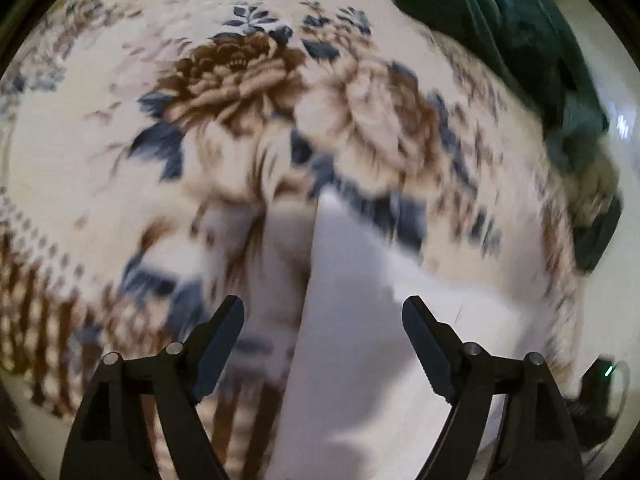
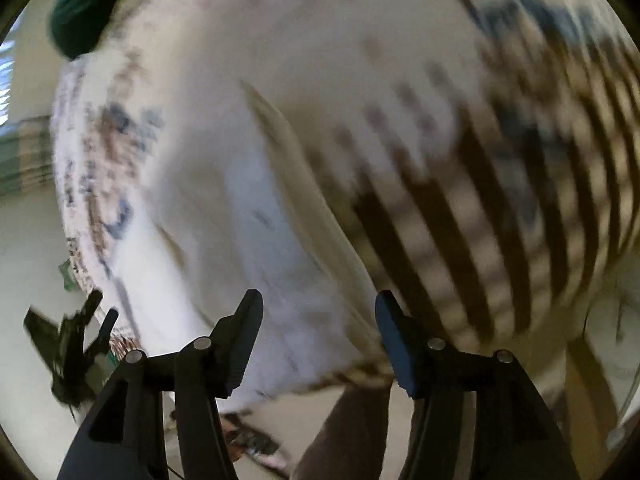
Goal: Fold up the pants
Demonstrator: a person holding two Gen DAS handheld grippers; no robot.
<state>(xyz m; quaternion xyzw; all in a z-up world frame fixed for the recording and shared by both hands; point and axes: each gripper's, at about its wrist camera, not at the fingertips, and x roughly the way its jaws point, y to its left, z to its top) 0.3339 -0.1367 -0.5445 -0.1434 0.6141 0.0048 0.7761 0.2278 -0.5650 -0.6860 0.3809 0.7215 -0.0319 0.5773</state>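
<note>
The white pants (image 1: 360,320) lie flat on a floral bedspread (image 1: 240,92), blurred by motion, with a straight edge running up between my left gripper's fingers. My left gripper (image 1: 323,312) is open and empty just above the pants. In the right wrist view the white pants (image 2: 248,208) spread across the bed with a long fold ridge running diagonally. My right gripper (image 2: 319,308) is open and empty above the pants near the bed's edge. The other gripper (image 2: 80,336) shows at lower left in that view.
A dark green cloth (image 1: 500,32) lies at the bedspread's far right edge; it also shows in the right wrist view (image 2: 84,4). The bedspread has brown stripes (image 2: 480,200) at its border. Pale floor (image 2: 28,240) lies beyond the bed. A dark device (image 1: 600,384) sits at lower right.
</note>
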